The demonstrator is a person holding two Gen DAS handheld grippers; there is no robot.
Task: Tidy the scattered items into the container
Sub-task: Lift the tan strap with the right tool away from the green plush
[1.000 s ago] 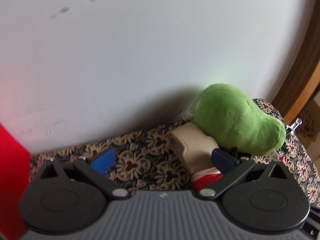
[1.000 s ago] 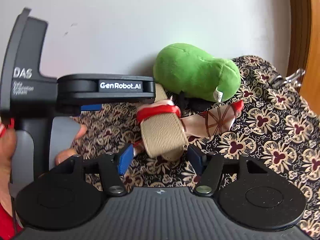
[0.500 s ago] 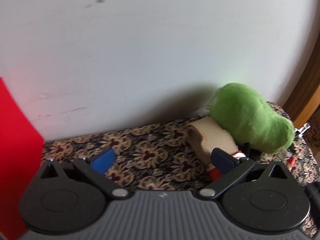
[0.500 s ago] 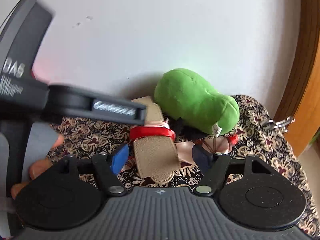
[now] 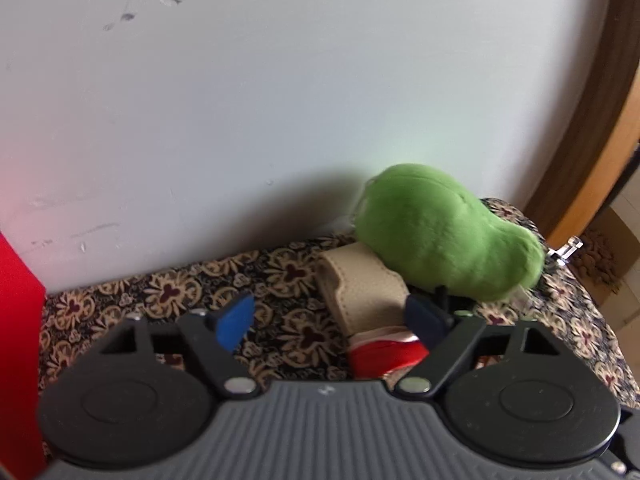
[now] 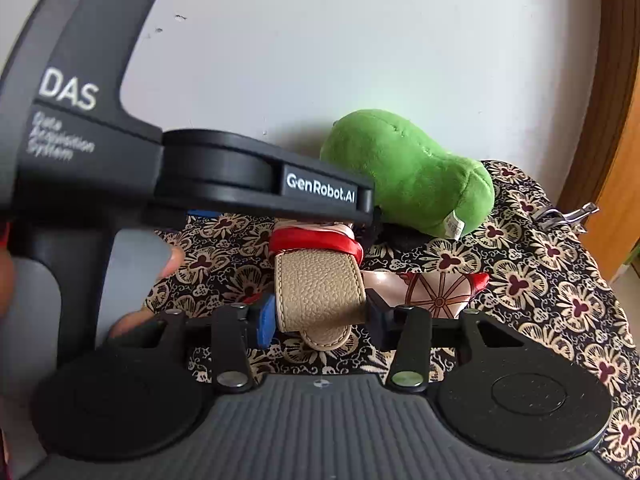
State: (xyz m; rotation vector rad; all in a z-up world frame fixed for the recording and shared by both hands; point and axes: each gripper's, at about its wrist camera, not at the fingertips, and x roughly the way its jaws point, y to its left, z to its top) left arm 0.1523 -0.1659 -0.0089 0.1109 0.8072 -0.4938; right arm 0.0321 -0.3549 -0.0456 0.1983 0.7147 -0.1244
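A beige leather strap with a red patterned scarf wrapped around it lies on the floral cloth. My right gripper is shut on the strap's near end. A green plush toy leans on the wall behind it. In the left wrist view my left gripper is open and empty, with the strap just inside its right finger and the plush beyond. The left gripper's body fills the left of the right wrist view.
A red container wall stands at the far left. A pale wall backs the surface. A wooden door frame and a metal clip lie to the right, at the cloth's edge.
My right gripper has closed onto the beige strap. The left gripper stayed open and has shifted slightly, with the strap and plush now nearer its right finger.
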